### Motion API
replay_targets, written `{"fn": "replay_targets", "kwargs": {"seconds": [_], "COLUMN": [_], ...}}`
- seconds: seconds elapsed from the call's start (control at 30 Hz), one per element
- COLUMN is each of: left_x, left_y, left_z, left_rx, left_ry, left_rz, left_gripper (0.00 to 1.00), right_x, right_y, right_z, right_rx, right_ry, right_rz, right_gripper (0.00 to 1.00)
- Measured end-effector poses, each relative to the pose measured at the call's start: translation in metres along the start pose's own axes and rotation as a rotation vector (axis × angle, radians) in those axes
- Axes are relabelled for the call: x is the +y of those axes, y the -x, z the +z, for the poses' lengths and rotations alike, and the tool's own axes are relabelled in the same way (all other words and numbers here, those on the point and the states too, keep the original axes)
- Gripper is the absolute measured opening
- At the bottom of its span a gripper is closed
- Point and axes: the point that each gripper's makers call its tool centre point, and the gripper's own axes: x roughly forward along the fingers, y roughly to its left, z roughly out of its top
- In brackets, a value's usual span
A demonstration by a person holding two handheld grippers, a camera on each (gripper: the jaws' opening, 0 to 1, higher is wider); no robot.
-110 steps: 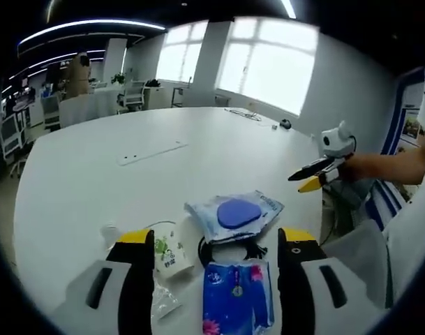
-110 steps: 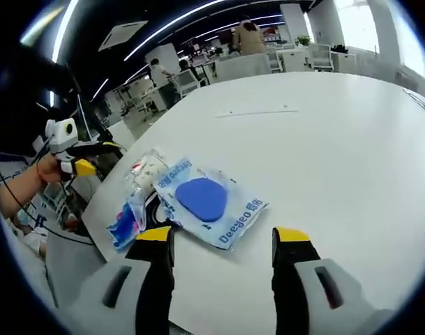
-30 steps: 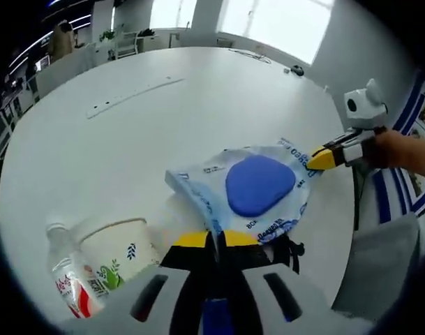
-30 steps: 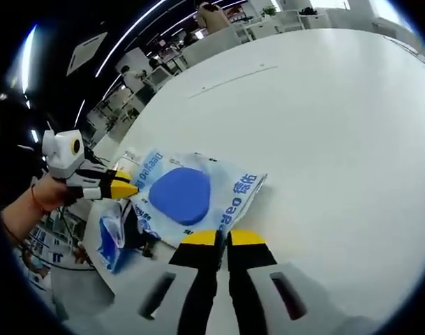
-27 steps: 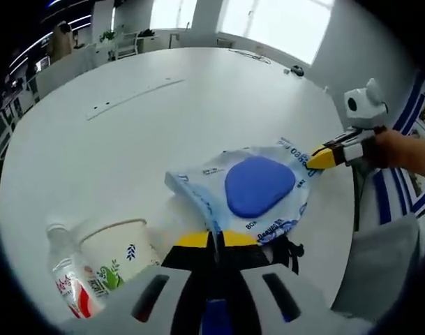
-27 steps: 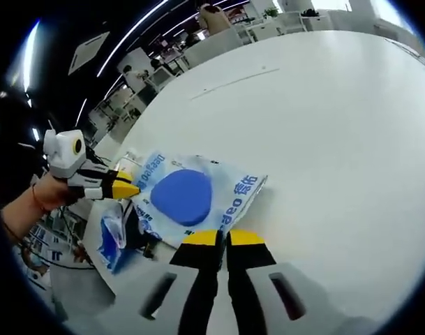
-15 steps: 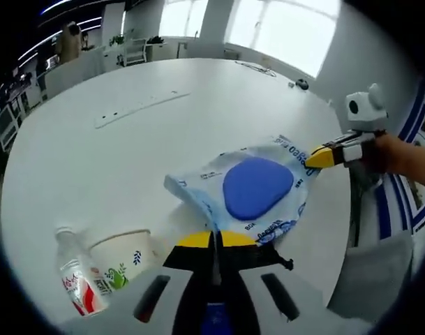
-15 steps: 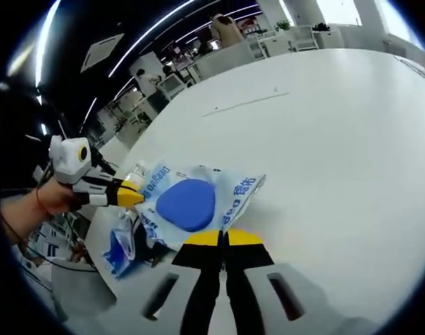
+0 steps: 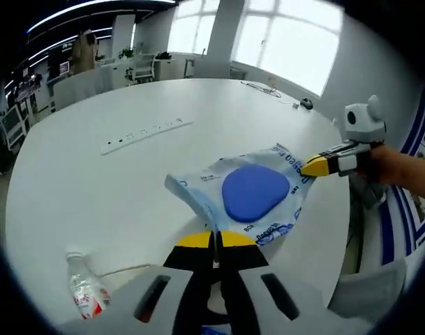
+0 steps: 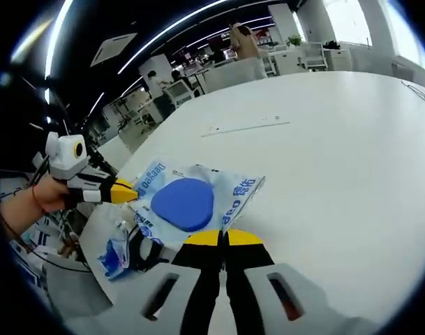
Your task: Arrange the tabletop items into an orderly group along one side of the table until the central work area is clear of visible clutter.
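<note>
A clear printed plastic bag (image 9: 254, 192) with a blue pad inside hangs stretched between both grippers, just above the white table (image 9: 79, 202). My left gripper (image 9: 214, 241) is shut on the bag's near edge. In the left gripper view my right gripper (image 9: 311, 167) comes in from the right, pinching the far corner. In the right gripper view the bag (image 10: 184, 202) lies ahead with my right gripper (image 10: 222, 239) shut on its edge, and the left gripper (image 10: 125, 190) holds the opposite corner.
A small drink bottle (image 9: 86, 294) lies at the lower left near the table edge. A blue tissue pack (image 10: 113, 257) and a black cable (image 10: 146, 252) sit below the bag. A white power strip (image 9: 146, 131) lies mid-table. Chairs and people stand beyond the table (image 10: 338, 174).
From open 3.7 s ago, both grippers have shut on the bag. In the last second they have risen with it, so the items beneath sit lower and smaller.
</note>
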Motion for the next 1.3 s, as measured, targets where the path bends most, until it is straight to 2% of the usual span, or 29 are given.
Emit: {"fn": "replay_targets", "kwargs": {"seconds": [0.23,0.5,1.0,1.3], "left_x": [0.003,0.013,0.036,0.039], "left_y": [-0.012,-0.029,-0.062,-0.076], "left_z": [0.022,0.028,0.008,-0.005], "left_rx": [-0.046,-0.062,-0.019,0.006], "left_ry": [0.023,0.07,0.159,0.173], "left_rz": [0.021,0.042,0.118,0.124], "left_gripper": [0.0,0.0,0.0,0.0], "right_x": [-0.015,-0.032,-0.057,-0.071], "right_y": [-0.005,-0.021,-0.07,-0.082], "right_z": [0.021,0.036,0.033,0.02], "right_rx": [-0.014,-0.009,0.064,0.094], "right_ry": [0.032,0.051,0.087,0.054], "right_rz": [-0.012,-0.014,-0.006,-0.014], "right_gripper": [0.0,0.0,0.0,0.0]}}
